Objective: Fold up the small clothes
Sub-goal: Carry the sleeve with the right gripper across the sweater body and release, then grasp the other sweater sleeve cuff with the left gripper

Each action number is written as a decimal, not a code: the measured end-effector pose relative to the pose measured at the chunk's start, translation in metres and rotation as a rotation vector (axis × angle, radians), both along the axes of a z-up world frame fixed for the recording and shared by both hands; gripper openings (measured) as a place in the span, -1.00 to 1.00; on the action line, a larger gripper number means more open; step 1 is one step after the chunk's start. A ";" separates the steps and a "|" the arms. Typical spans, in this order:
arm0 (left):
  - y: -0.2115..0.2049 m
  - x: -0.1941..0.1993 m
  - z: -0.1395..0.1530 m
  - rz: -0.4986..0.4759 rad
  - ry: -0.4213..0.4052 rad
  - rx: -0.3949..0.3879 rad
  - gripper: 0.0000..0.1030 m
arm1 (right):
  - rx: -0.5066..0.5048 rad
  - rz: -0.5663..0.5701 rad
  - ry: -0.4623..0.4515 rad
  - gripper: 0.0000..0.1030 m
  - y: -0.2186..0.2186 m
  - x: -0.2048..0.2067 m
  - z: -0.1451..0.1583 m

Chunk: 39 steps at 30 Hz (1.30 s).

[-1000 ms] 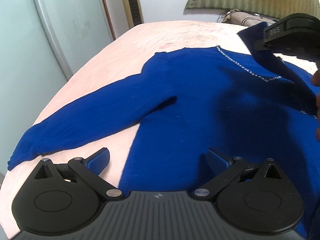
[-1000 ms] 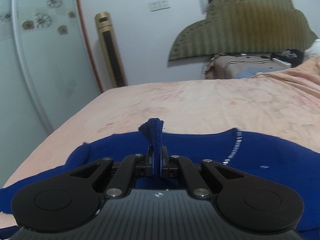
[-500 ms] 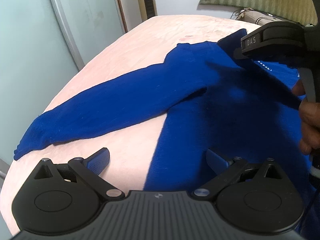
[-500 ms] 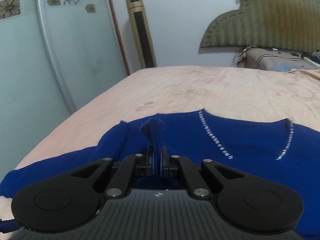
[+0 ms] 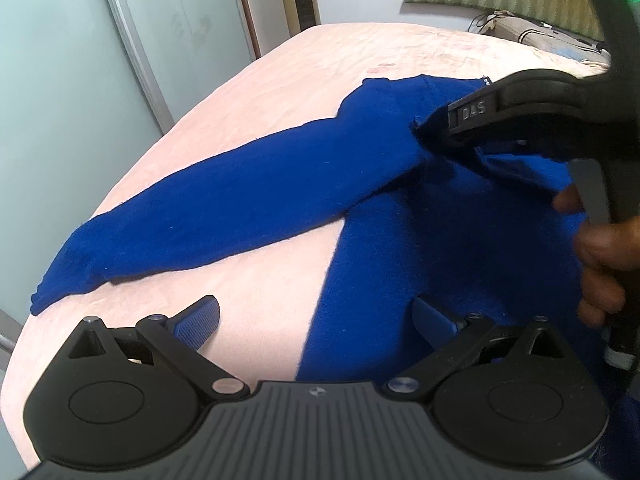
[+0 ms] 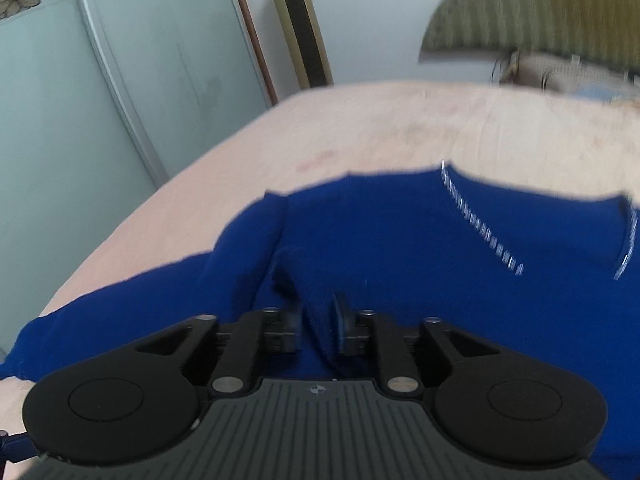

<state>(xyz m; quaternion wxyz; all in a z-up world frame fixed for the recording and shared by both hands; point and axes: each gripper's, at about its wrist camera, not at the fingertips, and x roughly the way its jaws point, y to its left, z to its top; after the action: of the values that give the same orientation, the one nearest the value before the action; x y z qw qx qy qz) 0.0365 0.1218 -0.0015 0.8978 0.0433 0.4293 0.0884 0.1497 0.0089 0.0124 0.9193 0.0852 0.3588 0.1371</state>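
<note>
A royal blue sweater (image 5: 440, 232) lies flat on the pink bed (image 5: 256, 300), its left sleeve (image 5: 224, 208) stretched out to the left. In the right wrist view the sweater (image 6: 400, 240) shows a silver-trimmed V neckline (image 6: 480, 228). My left gripper (image 5: 316, 316) is open and empty above the sweater's left hem edge. My right gripper (image 6: 318, 320) has its jaws parted a little, with the cuff of the other sleeve lying loose between them over the chest. It also shows in the left wrist view (image 5: 440, 128).
A glass sliding door (image 5: 80, 80) runs along the bed's left side. A tall gold tower fan (image 6: 300, 28) stands by the far wall. A green padded headboard (image 6: 540, 12) and a cluttered nightstand (image 6: 560, 76) are at the back right.
My right gripper carried the sleeve cuff leftward and down across the sweater's chest, then parted its jaws so the cuff lies loose. My left gripper stayed open and shifted slightly left.
</note>
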 end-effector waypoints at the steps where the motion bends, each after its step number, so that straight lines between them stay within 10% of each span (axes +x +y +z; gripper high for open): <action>1: 0.001 0.000 -0.001 0.002 0.000 0.002 1.00 | 0.014 0.007 -0.006 -0.30 -0.002 -0.004 0.003; 7: 0.004 0.004 0.004 0.063 -0.008 -0.018 1.00 | 0.205 0.009 0.040 -0.04 -0.023 -0.011 0.002; 15: 0.010 0.002 0.006 0.094 -0.009 -0.017 1.00 | 0.204 0.041 0.063 -0.04 -0.019 -0.018 0.000; 39: 0.053 0.011 -0.002 0.243 -0.010 -0.124 1.00 | -0.095 0.011 -0.038 0.42 -0.033 -0.097 0.030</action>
<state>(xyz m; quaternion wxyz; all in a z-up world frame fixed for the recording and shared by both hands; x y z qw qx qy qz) 0.0478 0.1750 -0.0033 0.8836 -0.0652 0.4313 0.1700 0.0531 -0.0239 0.0427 0.9283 0.0369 0.3477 0.1265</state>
